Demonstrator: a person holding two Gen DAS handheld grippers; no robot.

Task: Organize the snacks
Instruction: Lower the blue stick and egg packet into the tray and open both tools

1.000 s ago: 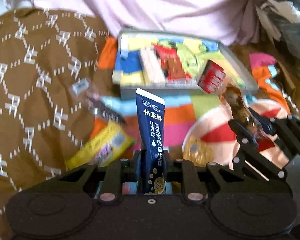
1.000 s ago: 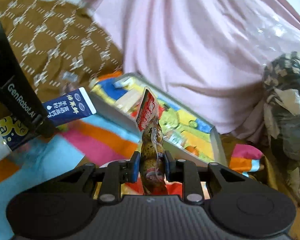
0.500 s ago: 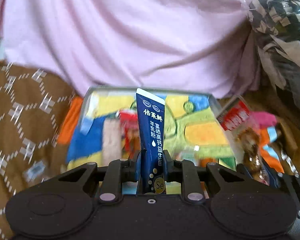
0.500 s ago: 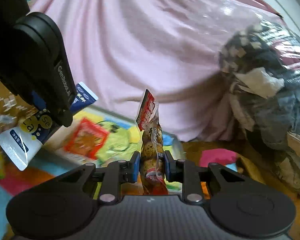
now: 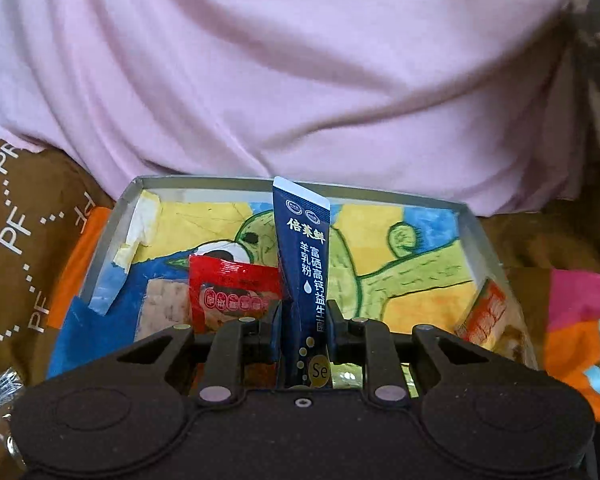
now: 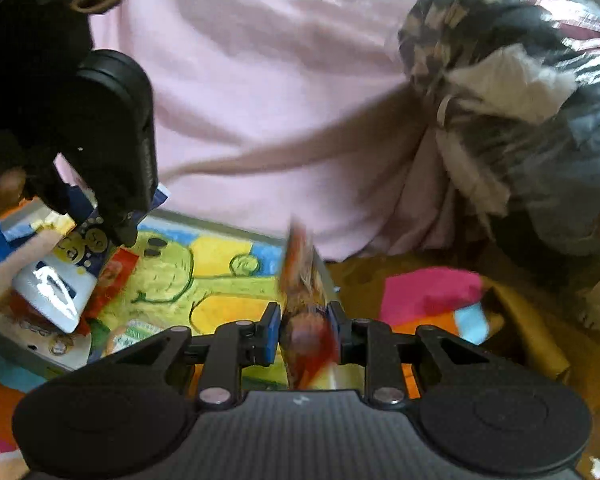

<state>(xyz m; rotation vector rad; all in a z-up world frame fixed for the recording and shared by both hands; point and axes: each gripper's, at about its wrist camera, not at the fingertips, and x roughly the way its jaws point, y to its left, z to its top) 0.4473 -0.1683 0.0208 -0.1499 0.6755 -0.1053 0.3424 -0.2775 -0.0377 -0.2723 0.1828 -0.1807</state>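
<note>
Two grippers, both yours, left gripper (image 5: 303, 322) clamped on navy sachet (image 5: 305, 268) over grey tray (image 5: 100, 256), red packet (image 5: 230, 294) at nine o'clock, right gripper (image 6: 304, 330) pinching blurred snack pack (image 6: 302, 280).

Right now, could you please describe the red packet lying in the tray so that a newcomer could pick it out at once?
Find the shallow grey tray in front of the pink cloth, its floor covered by a bright cartoon drawing. Towards its left side, beside a pale beige packet, lies the red packet. It is the only glossy red one, just left of the dark blue sachet held upright in the jaws.
</note>
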